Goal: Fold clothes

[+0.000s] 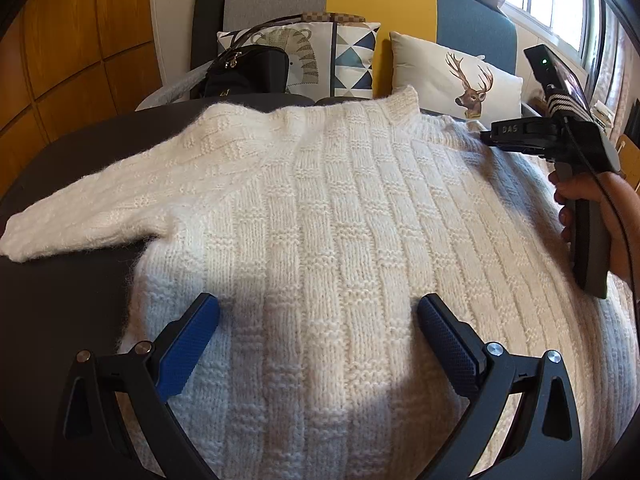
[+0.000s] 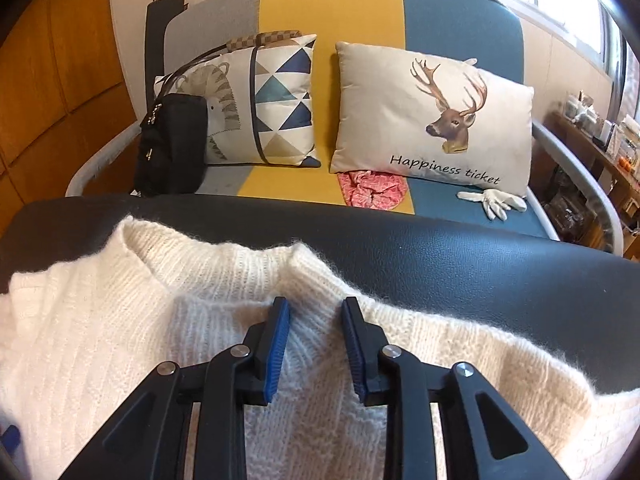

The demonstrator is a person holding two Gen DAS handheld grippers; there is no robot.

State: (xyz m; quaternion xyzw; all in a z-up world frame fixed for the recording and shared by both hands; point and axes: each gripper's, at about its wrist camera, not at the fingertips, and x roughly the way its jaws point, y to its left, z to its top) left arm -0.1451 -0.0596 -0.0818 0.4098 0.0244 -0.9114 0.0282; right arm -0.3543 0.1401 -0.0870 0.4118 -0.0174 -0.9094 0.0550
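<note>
Here the right gripper point(image 2: 314, 308) stands partly open over the shoulder of the cream knit sweater point(image 1: 320, 208), gripping nothing, while the left gripper point(image 1: 318, 312) gapes wide above its body, spread flat reaching the dark table's point(image 2: 440, 248) far edge.

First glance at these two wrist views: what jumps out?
A fluffy white knit sweater spread flat over the dark table fills both views, one sleeve stretched out left. The left gripper hangs wide open above its body; the right gripper sits near the collar. Behind, the deer cushion on the colour-block sofa draws the eye.
</note>
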